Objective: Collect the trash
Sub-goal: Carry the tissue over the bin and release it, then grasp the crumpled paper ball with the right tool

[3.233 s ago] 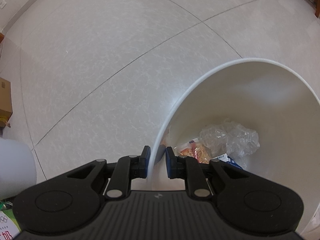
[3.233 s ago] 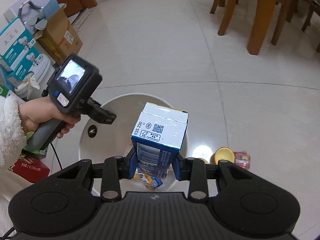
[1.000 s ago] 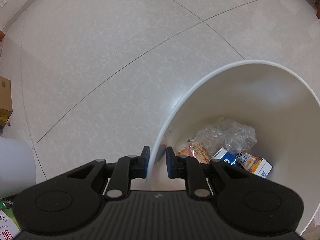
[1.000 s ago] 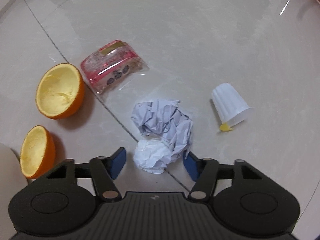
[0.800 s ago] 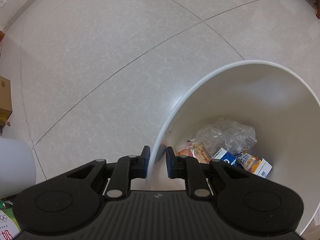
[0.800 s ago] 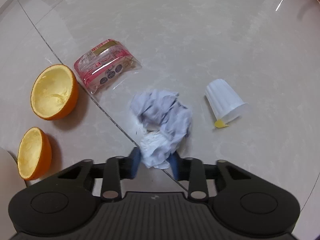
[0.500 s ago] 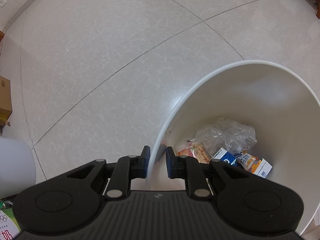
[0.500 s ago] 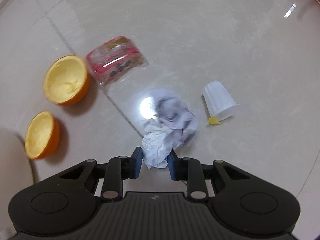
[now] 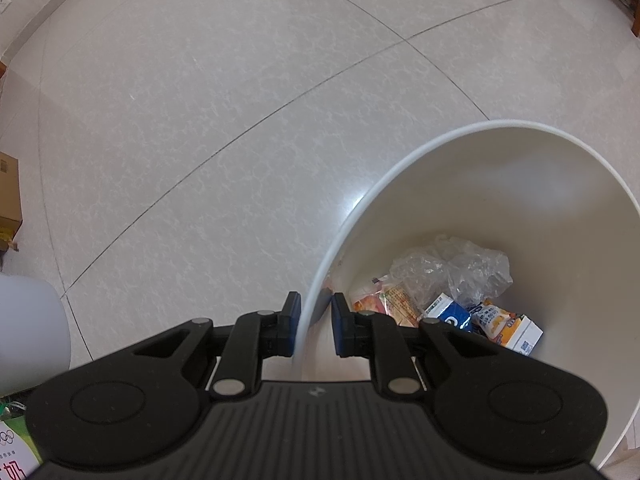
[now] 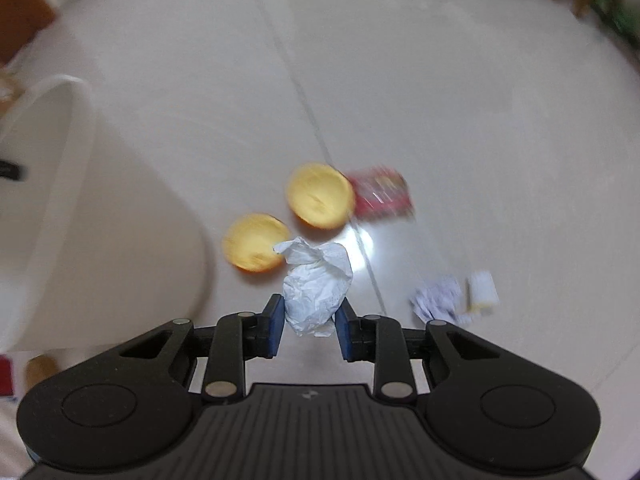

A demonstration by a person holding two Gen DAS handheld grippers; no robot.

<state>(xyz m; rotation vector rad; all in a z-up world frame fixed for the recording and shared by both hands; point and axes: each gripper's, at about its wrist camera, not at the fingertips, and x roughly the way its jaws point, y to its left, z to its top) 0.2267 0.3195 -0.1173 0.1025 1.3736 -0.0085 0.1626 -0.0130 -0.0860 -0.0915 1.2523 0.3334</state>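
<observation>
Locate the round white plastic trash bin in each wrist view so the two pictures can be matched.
Left wrist view: the round white plastic trash bin fills the lower right, its near rim clamped in the left gripper.
Right wrist view: the bin shows blurred at the left edge.
Shared landmark: the bin itself; the grey grout lines of the tiled floor also run through both.

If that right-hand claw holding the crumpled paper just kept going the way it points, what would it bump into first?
Probably bare floor beside the nearer orange peel half. The right gripper, clamped on the crumpled paper, points steeply down; blur makes depth uncertain.
</observation>
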